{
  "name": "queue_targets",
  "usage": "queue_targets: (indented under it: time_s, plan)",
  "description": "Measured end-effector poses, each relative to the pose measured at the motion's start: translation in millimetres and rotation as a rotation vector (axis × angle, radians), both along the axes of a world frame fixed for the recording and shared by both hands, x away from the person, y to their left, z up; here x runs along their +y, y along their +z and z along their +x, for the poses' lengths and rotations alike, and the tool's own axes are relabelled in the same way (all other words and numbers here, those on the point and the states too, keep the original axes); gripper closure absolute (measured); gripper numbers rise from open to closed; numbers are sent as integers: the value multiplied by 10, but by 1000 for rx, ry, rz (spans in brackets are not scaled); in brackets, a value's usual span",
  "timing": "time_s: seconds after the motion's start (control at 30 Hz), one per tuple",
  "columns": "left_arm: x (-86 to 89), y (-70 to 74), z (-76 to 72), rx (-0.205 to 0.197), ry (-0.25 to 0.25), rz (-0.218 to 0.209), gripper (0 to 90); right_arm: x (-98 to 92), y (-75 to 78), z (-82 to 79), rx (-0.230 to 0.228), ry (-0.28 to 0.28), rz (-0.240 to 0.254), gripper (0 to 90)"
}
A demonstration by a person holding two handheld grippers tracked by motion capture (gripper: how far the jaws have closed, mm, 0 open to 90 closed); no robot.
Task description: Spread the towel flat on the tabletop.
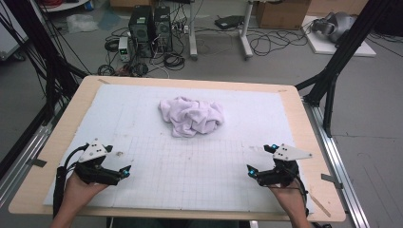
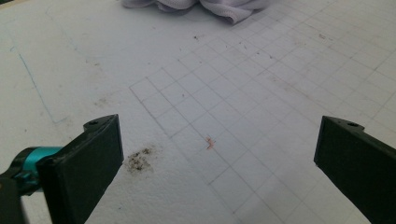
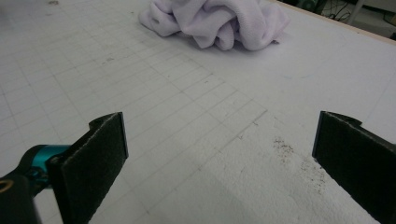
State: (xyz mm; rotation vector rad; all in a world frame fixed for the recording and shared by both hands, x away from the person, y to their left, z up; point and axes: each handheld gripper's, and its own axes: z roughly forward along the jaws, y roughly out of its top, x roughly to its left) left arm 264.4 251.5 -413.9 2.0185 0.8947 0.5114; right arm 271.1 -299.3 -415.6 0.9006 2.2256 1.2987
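Note:
A crumpled pale lilac towel (image 1: 192,115) lies in a heap on the white gridded mat (image 1: 190,166), toward the far middle. It appears at the top of the left gripper view (image 2: 205,6) and at the top of the right gripper view (image 3: 219,21). My left gripper (image 1: 116,161) rests near the mat's front left, open, nothing between its jaws. My right gripper (image 1: 260,159) sits near the front right, also open and empty. Both are well short of the towel and point toward it. In each gripper view the two black jaws stand wide apart over bare mat.
The mat covers a wooden table (image 1: 304,123) with a bare rim all round. A dark smudge (image 2: 139,159) marks the mat by the left gripper, and brown specks (image 3: 285,149) lie by the right one. Beyond the table are computer towers (image 1: 149,26), cables and black frame legs (image 1: 332,71).

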Motion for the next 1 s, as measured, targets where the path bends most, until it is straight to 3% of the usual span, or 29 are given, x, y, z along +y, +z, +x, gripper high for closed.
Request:
queue_targets:
  time_s: [1.0]
  plan:
    - [7,-4,-5,1,1,-14,18,75,-9,54,23,22,2,23]
